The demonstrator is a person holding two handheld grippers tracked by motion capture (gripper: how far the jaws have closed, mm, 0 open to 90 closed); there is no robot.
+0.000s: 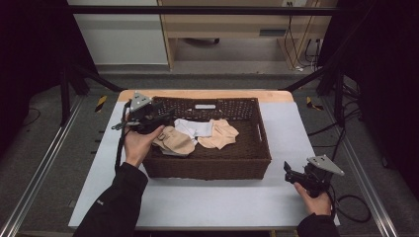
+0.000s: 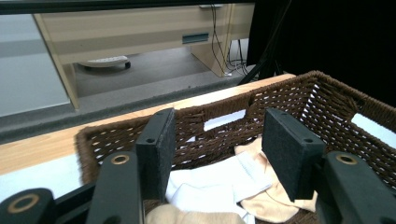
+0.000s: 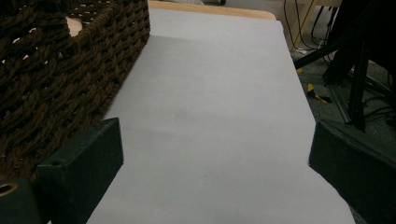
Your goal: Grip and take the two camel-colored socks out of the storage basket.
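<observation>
A wicker basket (image 1: pixel 207 165) is seen at the middle of a grey-topped table (image 1: pixel 217 202), with socks heaped on its floor: a beige sock (image 1: pixel 175 142) at the left, a white sock (image 1: pixel 195 128) behind it and a second beige one (image 1: pixel 220 134) to the right. The left gripper (image 1: pixel 165 117) is held over the basket's left rear corner, its jaws spread wide with nothing between them. From the fingers the socks lie forward and below, the nearest beige sock just under them and towards the person; its long axis is judged to run roughly across the basket, left to right. The left hand is by far the nearer one. The right gripper (image 1: pixel 288 169) is rested on the table outside the basket's right front corner, well apart from the socks, and its jaws too are parted and empty.

In the left gripper view the white sock (image 2: pixel 215 184) is framed between the two pads (image 2: pixel 161 149), below their tips, with beige cloth (image 2: pixel 268 203) beside it and the basket's far wall (image 2: pixel 224 128) beyond; the drop to the cloth is better read here than from above. In the right gripper view the basket's woven side (image 3: pixel 60 88) and bare table (image 3: pixel 215 116) are shown, so that gripper's distance from the work is confirmed
</observation>
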